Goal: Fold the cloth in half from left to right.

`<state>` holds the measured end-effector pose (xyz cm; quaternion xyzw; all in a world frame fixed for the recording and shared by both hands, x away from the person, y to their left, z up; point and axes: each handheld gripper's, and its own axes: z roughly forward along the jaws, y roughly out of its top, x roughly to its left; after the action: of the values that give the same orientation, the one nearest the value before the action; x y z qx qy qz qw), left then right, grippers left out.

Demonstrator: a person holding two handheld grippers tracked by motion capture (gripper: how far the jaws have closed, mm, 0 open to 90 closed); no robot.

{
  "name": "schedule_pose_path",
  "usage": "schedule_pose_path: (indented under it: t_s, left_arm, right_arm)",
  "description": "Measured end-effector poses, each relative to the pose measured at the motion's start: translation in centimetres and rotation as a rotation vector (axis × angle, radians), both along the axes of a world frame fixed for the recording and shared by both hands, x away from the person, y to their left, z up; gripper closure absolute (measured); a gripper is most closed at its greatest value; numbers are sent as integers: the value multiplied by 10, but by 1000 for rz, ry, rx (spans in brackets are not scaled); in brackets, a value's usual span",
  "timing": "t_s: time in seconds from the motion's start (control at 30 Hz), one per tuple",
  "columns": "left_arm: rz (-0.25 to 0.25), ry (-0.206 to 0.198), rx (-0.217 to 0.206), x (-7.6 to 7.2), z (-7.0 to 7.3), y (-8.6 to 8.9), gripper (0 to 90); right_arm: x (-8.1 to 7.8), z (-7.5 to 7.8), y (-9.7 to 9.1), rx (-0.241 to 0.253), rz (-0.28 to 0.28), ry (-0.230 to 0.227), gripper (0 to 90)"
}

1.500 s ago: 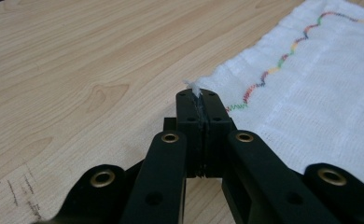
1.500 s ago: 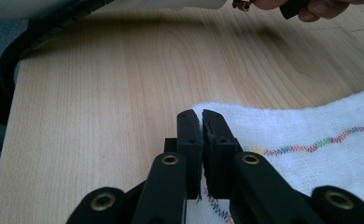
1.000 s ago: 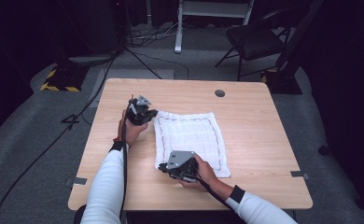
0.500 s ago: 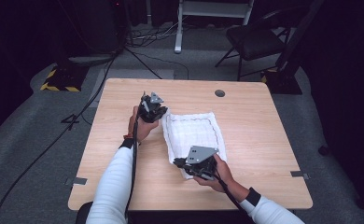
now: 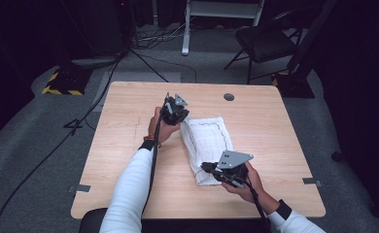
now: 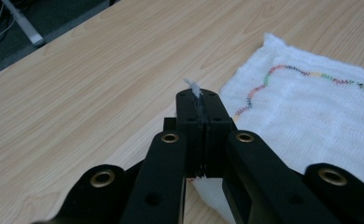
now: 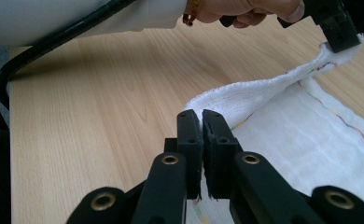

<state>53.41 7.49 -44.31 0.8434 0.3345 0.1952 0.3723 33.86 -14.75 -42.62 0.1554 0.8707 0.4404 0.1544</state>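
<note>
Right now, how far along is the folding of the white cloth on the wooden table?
About midway. The white cloth with coloured stitching already looks narrowed. In hand: left gripper and right gripper each pinch a corner of its raised edge. Left: lay that edge across, then release.

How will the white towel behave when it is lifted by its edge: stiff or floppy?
Probably floppy: the white towel sags between the right gripper and left gripper. Likely light, since small pinches lift its edge. Its looped weave suggests it will not slip.
</note>
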Motion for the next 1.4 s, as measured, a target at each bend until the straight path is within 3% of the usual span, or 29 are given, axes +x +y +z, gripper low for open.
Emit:
schedule_pose_path:
  t_s: [0.87, 1.17, 1.4]
  left_arm:
    - [-91, 10, 46, 21, -2, -82, 882]
    - [-113, 20, 92, 30, -14, -116, 878]
    - [-114, 28, 134, 34, -24, -132, 869]
  right_arm:
    - [-1, -7, -63, -17, -131, 23, 863]
    - [5, -19, -85, -35, -190, 67, 863]
    - [8, -29, -90, -66, -207, 103, 858]
